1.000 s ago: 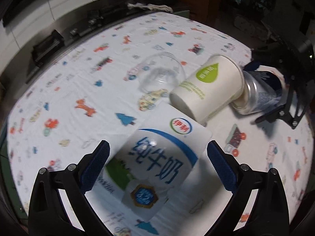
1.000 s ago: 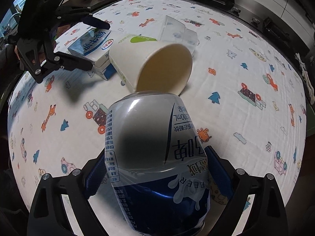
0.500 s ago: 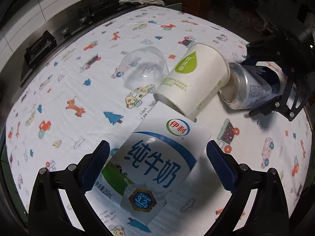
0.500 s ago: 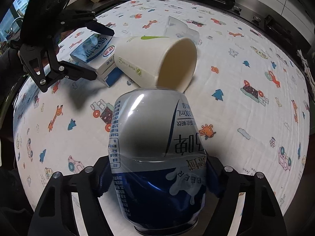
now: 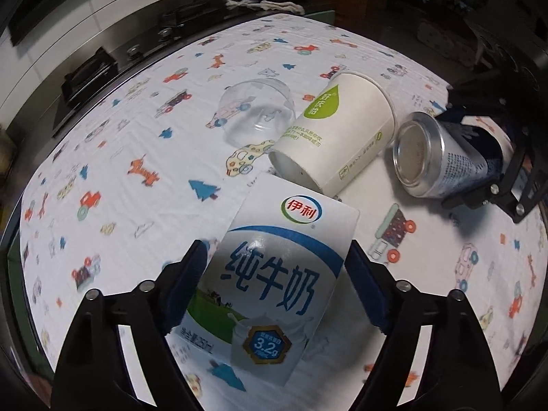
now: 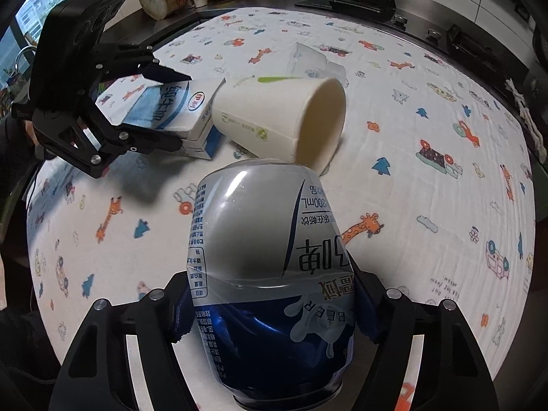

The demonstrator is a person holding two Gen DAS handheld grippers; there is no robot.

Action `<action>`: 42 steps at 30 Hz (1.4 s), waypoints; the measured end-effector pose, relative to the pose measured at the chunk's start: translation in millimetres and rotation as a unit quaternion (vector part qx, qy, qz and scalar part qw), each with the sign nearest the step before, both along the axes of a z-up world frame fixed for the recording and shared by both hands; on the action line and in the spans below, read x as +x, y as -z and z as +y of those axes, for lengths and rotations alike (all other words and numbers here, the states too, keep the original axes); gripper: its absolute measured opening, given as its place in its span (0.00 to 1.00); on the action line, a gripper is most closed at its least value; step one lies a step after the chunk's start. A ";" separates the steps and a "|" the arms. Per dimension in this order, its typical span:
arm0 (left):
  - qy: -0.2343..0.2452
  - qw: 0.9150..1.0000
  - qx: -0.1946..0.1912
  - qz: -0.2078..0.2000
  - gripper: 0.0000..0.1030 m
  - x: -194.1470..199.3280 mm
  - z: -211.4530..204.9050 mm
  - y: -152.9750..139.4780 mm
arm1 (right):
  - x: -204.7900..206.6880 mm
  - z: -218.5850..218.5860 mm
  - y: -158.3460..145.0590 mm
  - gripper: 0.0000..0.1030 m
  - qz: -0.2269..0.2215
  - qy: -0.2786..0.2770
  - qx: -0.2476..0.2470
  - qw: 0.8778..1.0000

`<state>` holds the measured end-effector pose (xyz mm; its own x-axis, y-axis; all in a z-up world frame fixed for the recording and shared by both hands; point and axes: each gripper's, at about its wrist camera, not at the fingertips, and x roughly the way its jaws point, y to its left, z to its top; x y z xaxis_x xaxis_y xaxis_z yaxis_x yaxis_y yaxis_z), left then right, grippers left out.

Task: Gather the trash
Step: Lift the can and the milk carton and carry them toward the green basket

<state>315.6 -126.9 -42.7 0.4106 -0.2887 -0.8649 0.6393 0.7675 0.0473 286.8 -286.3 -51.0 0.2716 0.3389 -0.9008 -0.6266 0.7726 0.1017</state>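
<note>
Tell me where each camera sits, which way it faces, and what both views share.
Left wrist: on the left gripper, angled down at the milk carton between its closing jaws; the right gripper shows too.
Right wrist: on the right gripper, angled down at the can its closing jaws pinch; the left gripper shows too.
Shared: paper cup, clear cup, patterned cloth.

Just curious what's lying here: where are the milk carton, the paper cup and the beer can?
milk carton (image 5: 274, 274), left wrist view, printed front.
paper cup (image 5: 339, 133), left wrist view, side wall.
beer can (image 6: 260, 226), right wrist view, silver side.
</note>
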 end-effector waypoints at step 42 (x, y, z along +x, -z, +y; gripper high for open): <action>-0.401 0.912 -0.020 -0.086 0.67 -178.1 333.4 -78.3 | -99.0 244.1 -49.6 0.69 -0.040 -0.097 0.088 0.991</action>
<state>137.4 206.4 35.6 0.6319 0.1338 -0.7634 -0.1434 0.9882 0.0545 187.9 -42.2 -1.4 0.2539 0.5421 -0.8010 -0.7734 0.6112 0.1685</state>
